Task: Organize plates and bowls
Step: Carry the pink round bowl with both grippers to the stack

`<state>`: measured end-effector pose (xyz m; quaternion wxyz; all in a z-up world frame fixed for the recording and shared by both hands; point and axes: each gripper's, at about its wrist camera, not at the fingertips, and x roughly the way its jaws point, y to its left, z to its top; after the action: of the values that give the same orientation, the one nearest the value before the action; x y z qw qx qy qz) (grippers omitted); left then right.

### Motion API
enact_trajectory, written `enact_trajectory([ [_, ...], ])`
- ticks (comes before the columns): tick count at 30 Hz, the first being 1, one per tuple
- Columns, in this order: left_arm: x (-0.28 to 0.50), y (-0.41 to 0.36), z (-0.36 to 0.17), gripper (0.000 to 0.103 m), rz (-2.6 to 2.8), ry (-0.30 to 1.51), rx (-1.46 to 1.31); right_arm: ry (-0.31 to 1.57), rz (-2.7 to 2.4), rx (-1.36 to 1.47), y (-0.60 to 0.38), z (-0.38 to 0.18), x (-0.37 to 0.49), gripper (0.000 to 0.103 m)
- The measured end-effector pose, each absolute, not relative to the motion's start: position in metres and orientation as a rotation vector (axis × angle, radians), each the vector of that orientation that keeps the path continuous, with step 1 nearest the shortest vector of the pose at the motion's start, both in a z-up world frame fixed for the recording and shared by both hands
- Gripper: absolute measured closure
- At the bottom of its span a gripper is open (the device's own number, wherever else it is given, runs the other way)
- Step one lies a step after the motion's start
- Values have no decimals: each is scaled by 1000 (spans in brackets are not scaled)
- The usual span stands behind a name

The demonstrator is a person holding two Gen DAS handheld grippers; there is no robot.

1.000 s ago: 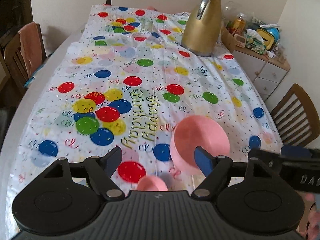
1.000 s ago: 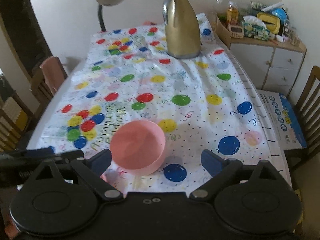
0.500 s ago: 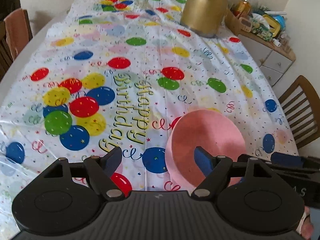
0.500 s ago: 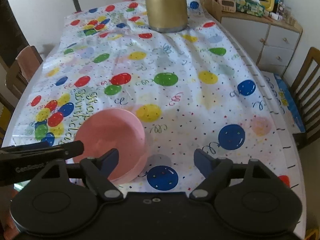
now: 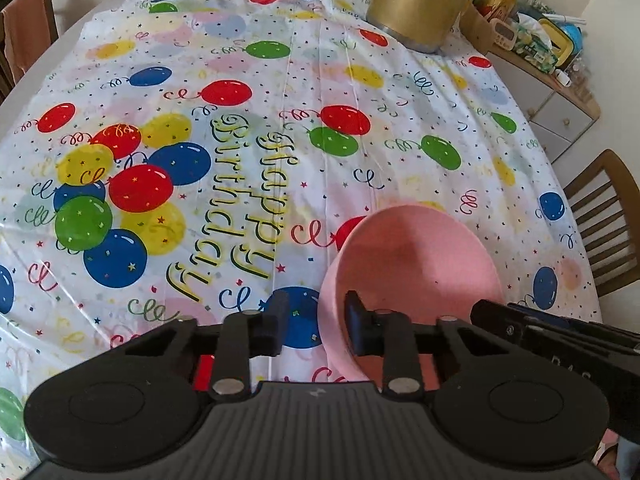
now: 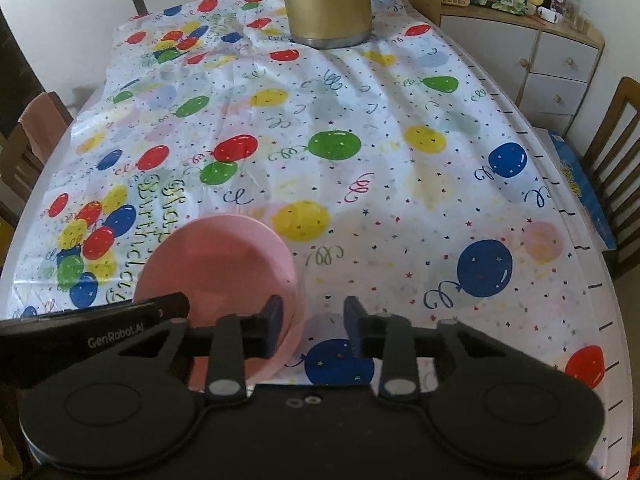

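Observation:
A pink bowl [image 5: 416, 256] stands upright on the balloon-print tablecloth [image 5: 240, 120], near the table's front edge. My left gripper [image 5: 316, 326] straddles the bowl's left wall, one finger inside and one outside. Its jaws are closing, and a strip of cloth still shows between the outer finger and the wall. In the right wrist view my right gripper [image 6: 313, 322] straddles the right wall of the same bowl [image 6: 216, 252]. Its jaws are closing too, with the inner finger against the wall and the outer finger apart from it.
A gold thermos jug [image 6: 326, 0] stands at the far end of the table. A cabinet [image 6: 560, 60] with clutter on top is at the back right. Wooden chairs [image 5: 608, 220] flank the table, and a blue box [image 6: 580, 184] lies on the floor at the right.
Both grippers have sunk toward the pink bowl, which now looms larger. Their jaws have narrowed from wide apart to close around its opposite walls.

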<state>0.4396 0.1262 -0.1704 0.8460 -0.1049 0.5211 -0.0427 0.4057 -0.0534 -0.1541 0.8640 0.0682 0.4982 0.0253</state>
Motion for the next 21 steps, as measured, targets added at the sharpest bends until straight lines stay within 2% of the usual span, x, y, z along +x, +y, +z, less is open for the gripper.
enact_trajectory([
  [2, 440, 126, -171, 83, -96, 1100, -240, 1043, 59, 155, -53, -154, 406, 84],
  [5, 437, 123, -167, 90, -105, 1096, -234, 1049, 74, 140, -47, -153, 405, 96],
  [21, 382, 113, -128, 91, -85, 1087, -189, 1044, 112, 127, -50, -124, 359, 97],
])
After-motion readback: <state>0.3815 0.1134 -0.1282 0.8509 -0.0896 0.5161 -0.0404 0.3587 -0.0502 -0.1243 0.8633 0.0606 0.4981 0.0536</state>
